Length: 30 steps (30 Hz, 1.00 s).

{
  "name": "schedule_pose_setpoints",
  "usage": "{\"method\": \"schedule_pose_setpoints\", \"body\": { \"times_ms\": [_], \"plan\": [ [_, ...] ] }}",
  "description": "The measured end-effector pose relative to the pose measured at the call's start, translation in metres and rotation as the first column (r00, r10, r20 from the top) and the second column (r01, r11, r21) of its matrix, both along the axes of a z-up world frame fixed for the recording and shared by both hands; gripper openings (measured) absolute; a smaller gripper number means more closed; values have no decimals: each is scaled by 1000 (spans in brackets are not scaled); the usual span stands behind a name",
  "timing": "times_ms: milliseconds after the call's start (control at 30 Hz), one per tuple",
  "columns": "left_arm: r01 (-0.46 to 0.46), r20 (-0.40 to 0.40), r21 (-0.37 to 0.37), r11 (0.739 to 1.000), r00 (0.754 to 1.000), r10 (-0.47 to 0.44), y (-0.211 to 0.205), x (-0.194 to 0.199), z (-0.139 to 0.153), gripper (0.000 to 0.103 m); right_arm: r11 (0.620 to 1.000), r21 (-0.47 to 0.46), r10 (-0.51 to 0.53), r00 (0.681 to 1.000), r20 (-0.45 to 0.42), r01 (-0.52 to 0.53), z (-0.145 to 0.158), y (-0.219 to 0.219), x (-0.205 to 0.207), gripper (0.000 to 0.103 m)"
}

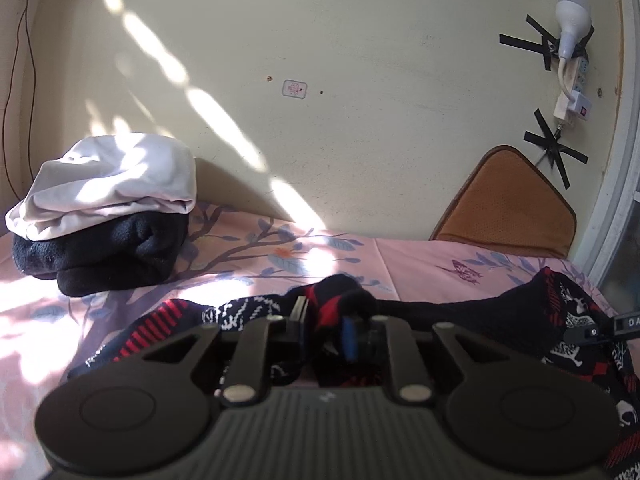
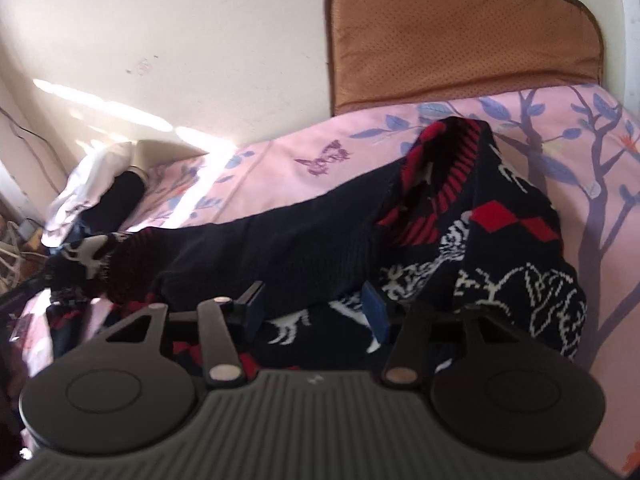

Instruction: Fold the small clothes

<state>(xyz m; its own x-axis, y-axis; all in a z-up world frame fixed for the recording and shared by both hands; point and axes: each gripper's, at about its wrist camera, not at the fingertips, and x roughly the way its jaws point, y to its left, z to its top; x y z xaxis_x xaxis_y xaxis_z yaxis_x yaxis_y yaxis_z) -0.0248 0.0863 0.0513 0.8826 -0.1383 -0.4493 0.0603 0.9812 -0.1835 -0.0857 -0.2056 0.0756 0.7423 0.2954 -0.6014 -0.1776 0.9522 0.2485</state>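
On the left of the bed (image 1: 420, 256) you already have a folded stack (image 1: 104, 216). Your left claw (image 1: 326, 322) is pinched on the patterned sweater (image 1: 248, 312), bunched mid-bed. Your right claw (image 2: 316, 306) stands wide, sleeve between but unpressed. The fold looks barely started; squaring and stacking remain.

Hard sunlight streaks the wall (image 1: 320, 40) and blows out the bed (image 1: 24, 304); edges bow, right view slightly blurred.

bed (image 1: 420, 264), pink floral sheet | on it: sweater (image 2: 500, 248); folded clothes stack (image 1: 104, 220); cushion (image 1: 508, 204)
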Motion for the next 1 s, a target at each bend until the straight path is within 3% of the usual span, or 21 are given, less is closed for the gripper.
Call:
{"method": "schedule_pose_setpoints", "body": {
  "times_ms": [33, 100, 133, 167, 233, 300, 333, 367, 433, 500, 567, 700, 900, 933, 1000],
  "plan": [
    [-17, -15, 0, 1000, 1000, 17, 5, 4, -1, 16, 993, -88, 71, 995, -64, -76, -6, 3, 20, 57],
    [-36, -21, -21, 999, 999, 35, 18, 7, 0, 16, 992, -72, 100, 990, -95, -107, -15, -1, 43, 57],
    [-54, -20, -29, 998, 998, 53, 23, 10, 1, 16, 990, -59, 124, 987, -101, -130, -15, -2, 51, 40],
    [-74, -18, -30, 997, 997, 74, 28, 15, 2, 16, 989, -25, 140, 984, -112, -143, -14, 1, 62, 13],
    [-144, -13, -44, 989, 990, 144, 38, 36, 10, 16, 988, 44, 155, 984, -92, -151, -8, 14, 96, 12],
    [-197, -18, -77, 977, 980, 196, 47, 65, 15, 20, 989, 89, 123, 992, -5, -122, 9, 32, 134, 12],
    [-232, -46, -63, 971, 972, 229, 52, 86, 15, 24, 993, 85, 77, 994, 76, -84, 20, 39, 150, 15],
    [-258, -76, -42, 965, 964, 254, 54, 99, 13, 25, 997, 72, 12, 988, 153, -23, 32, 44, 165, 26],
    [-288, -127, -34, 957, 951, 282, 60, 113, 12, 23, 991, 108, -95, 980, 173, 77, 46, 46, 186, 37],
    [-254, -105, -64, 965, 963, 246, 66, 108, 13, 28, 987, 162, -9, 987, 158, -17, 52, 49, 189, 40],
    [-243, -72, -51, 969, 968, 240, 68, 100, 11, 40, 988, 87, 113, 977, 179, -130, 48, 58, 172, 45],
    [-244, -116, -92, 965, 966, 233, 67, 95, -2, 41, 957, -26, 290, 952, 96, -289, 4, 90, 139, 45],
    [-261, -107, -125, 957, 963, 249, 45, 73, -4, 41, 934, -8, 355, 932, -74, -356, -57, 138, 139, 49],
    [-254, -104, -126, 959, 965, 241, 39, 69, -3, 41, 938, -18, 346, 938, -9, -346, -60, 143, 137, 60],
    [-242, -81, -109, 964, 969, 234, 28, 60, 0, 41, 931, -62, 359, 933, -12, -359, -61, 152, 129, 60]
  ]
}}
